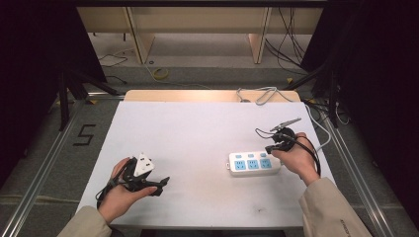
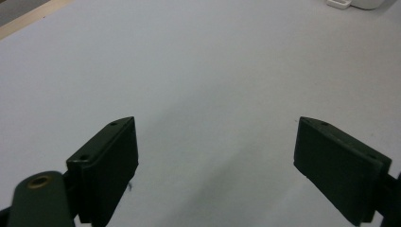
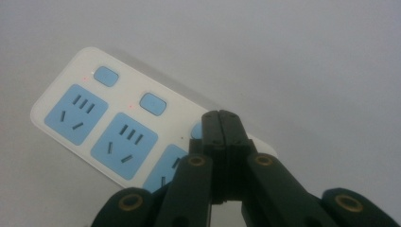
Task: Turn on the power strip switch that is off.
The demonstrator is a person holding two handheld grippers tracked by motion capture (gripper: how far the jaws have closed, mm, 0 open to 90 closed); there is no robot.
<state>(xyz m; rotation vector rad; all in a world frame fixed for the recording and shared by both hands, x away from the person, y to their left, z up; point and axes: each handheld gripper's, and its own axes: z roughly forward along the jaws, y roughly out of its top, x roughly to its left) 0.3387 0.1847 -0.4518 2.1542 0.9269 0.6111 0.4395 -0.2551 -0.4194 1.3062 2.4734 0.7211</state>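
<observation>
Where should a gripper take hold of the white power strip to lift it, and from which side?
Grip the power strip across its two long edges near the middle, from straight above with jaws opened wide. It lies flat on the table, sockets up, so only its narrow width offers opposing faces.

White blue-socketed power strip (image 1: 253, 164), flat on table

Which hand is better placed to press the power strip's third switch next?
Right: its hand-held gripper, jaws shut, sits over that blue switch on the power strip. The left hand-held gripper rests open, far across the table.
</observation>
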